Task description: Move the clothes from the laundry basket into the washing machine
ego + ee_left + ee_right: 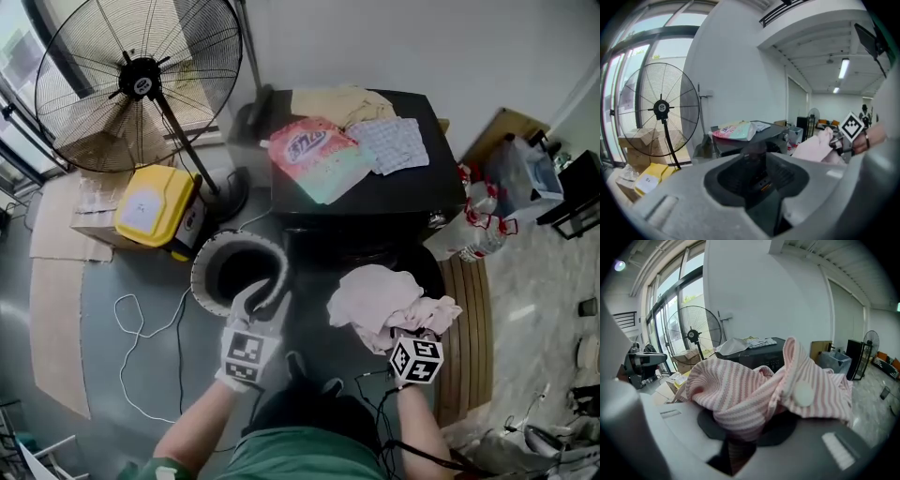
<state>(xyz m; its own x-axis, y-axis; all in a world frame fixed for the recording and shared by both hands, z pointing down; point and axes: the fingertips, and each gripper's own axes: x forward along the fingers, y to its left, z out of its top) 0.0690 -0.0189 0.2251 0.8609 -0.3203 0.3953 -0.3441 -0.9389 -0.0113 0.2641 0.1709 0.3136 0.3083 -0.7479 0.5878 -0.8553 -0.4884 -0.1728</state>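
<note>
The right gripper is clamped on a pink striped garment. The cloth bunches over its jaws in the air between the laundry basket and the dark cabinet, which is probably the washing machine. The left gripper is spread and empty over the basket's rim. This looks like the carry step: next the garment must be steered into that machine, whose opening the head view hides, then let go.
</note>
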